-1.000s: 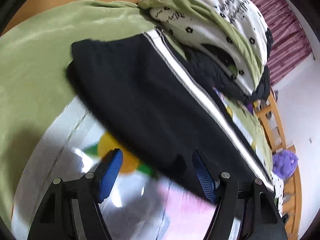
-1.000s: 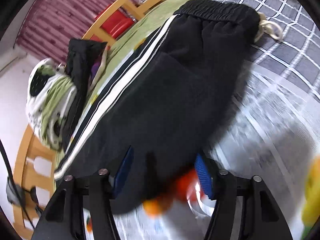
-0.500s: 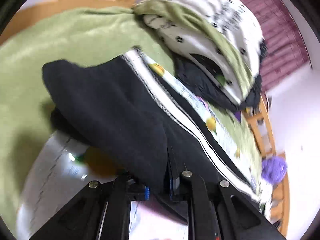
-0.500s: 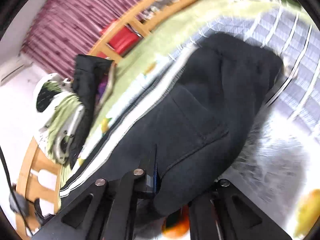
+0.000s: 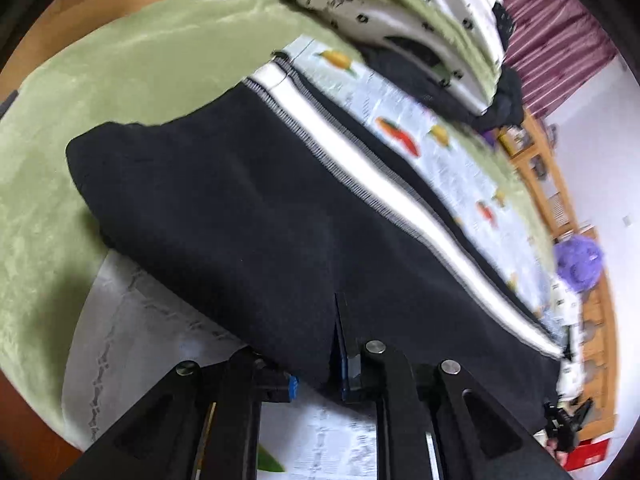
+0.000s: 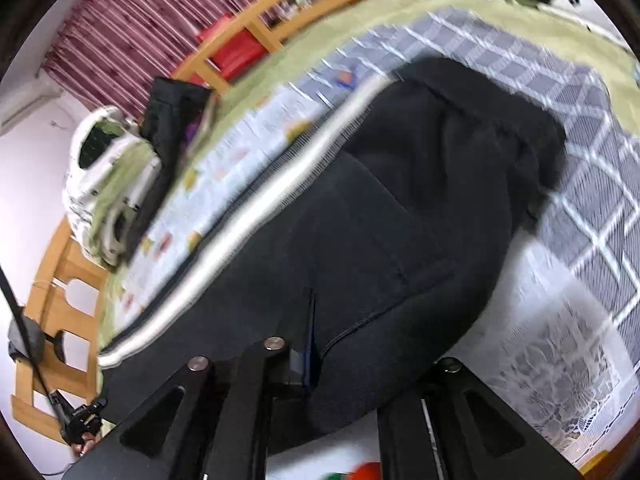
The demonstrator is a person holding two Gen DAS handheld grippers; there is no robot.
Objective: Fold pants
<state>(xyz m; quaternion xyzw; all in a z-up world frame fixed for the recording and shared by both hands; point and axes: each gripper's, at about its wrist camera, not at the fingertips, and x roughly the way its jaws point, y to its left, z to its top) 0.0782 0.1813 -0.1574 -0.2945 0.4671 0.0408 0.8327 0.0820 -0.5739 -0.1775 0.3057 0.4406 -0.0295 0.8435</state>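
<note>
Black pants (image 5: 248,208) with white side stripes lie across a bed. My left gripper (image 5: 320,372) is shut on the near edge of the pants at the leg end, and the fabric is lifted off the bed. My right gripper (image 6: 340,360) is shut on the near edge of the pants (image 6: 400,216) nearer the waistband, with the fabric draped over the fingers and hiding the tips. The elastic waistband (image 6: 516,128) lies at the far right in the right wrist view.
A green blanket (image 5: 120,68) and a fruit-print sheet (image 5: 432,136) cover the bed. A bundled white and green quilt (image 5: 408,12) with dark clothes sits at the far side. A grey checked cover (image 6: 592,184) lies under the waistband. A wooden bed frame (image 6: 256,28) surrounds it.
Both grippers went from open at the pants' near edge to shut on it, and have lifted the edge, uncovering more of the fruit-print sheet beyond the stripes.
</note>
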